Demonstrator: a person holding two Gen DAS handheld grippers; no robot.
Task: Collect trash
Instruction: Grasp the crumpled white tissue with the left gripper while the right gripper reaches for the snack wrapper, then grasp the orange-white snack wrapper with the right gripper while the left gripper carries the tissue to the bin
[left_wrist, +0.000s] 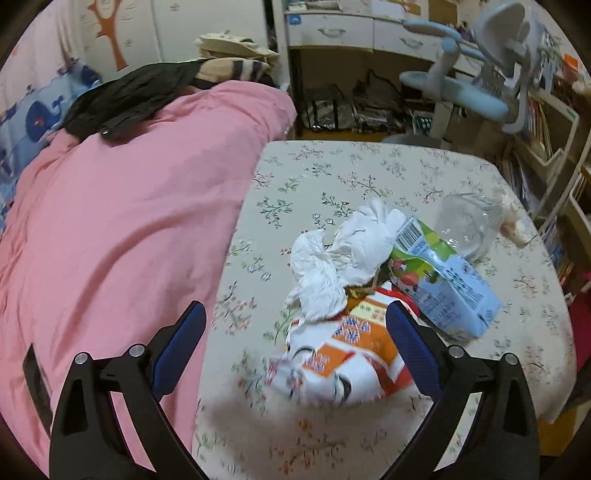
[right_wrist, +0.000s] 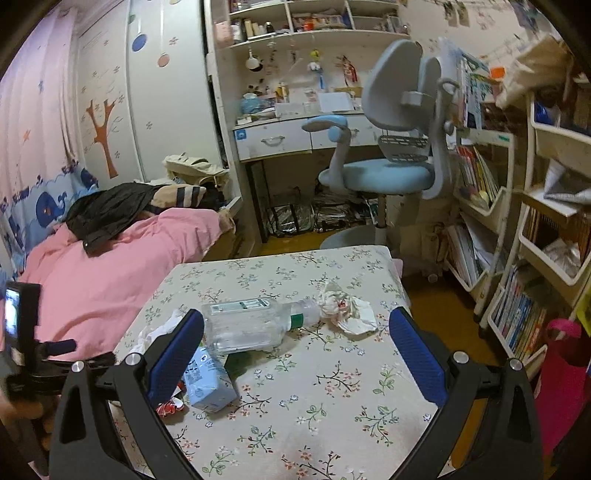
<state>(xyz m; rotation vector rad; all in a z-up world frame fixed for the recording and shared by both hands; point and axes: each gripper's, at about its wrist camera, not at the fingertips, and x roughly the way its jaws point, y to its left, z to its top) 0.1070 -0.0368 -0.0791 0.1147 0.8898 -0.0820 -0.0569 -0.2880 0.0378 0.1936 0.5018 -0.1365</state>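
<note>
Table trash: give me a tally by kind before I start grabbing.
Crumpled paper wads: 2 (white one, stained one)
Clear plastic bottle: 1
Drink carton: 1
Orange snack wrapper: 1
Total: 5 pieces on the floral table. Both claws are open and hold nothing.

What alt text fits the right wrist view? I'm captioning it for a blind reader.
The open right gripper hovers over a floral table holding a clear bottle lying on its side, a crumpled tissue by its cap, and a blue carton. A pink bed and desk chair stand behind.
</note>
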